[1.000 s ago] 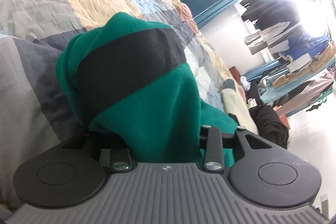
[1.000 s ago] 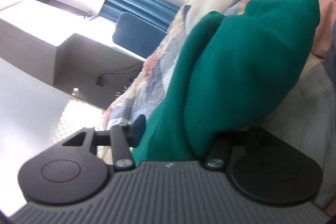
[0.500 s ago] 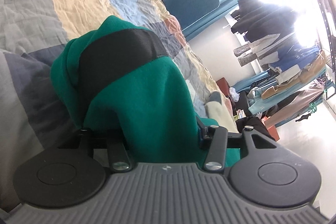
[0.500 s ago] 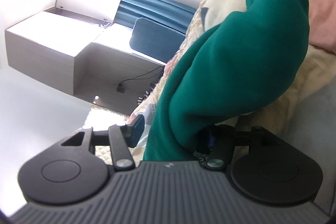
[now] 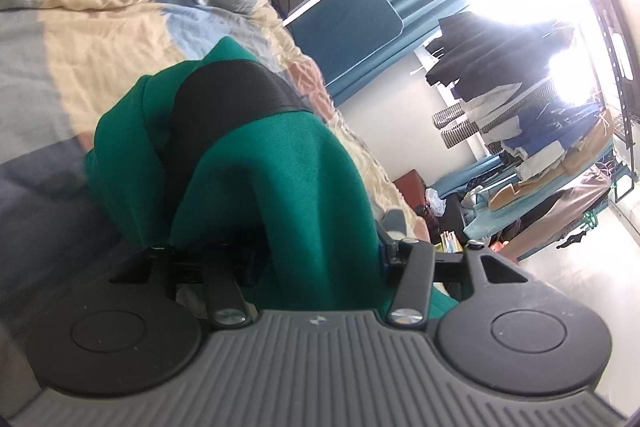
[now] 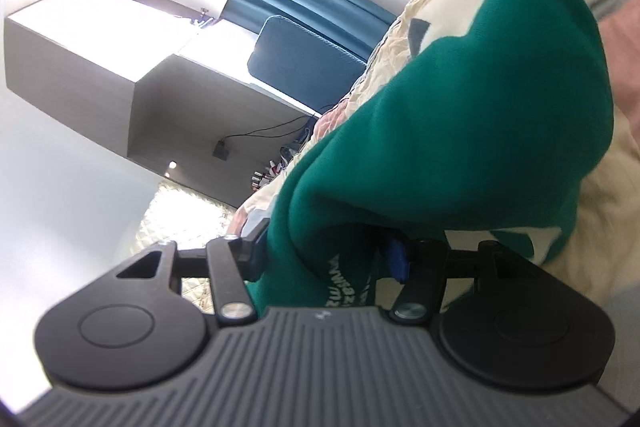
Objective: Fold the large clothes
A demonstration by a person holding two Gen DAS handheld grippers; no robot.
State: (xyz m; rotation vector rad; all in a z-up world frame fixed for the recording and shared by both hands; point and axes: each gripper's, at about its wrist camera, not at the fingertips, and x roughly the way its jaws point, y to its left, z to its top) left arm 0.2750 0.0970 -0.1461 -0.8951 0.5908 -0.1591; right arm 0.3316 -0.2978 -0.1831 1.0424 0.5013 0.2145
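Our left gripper (image 5: 316,255) has the green knitted garment with a black band (image 5: 280,163) bunched between its fingers, and its jaws are opening; whether the pads still press on the cloth is hidden under the folds, so we cannot tell. Our right gripper (image 6: 328,259) also has green cloth between its jaws, a printed label showing near the right-hand finger, yet the blue pad there seems to stand clear, so we cannot tell that hold either.

The garment hangs from both grippers just above the patchwork quilt in grey, cream, blue and pink (image 5: 100,15), its far end drooping onto the quilt. To do this step well, we judge that both corners should stay level and taut, so the fold lands flat on the quilt without twisting. Beyond the quilt stand a blue padded chair (image 5: 344,7) and a crowded clothes rack (image 5: 540,115).
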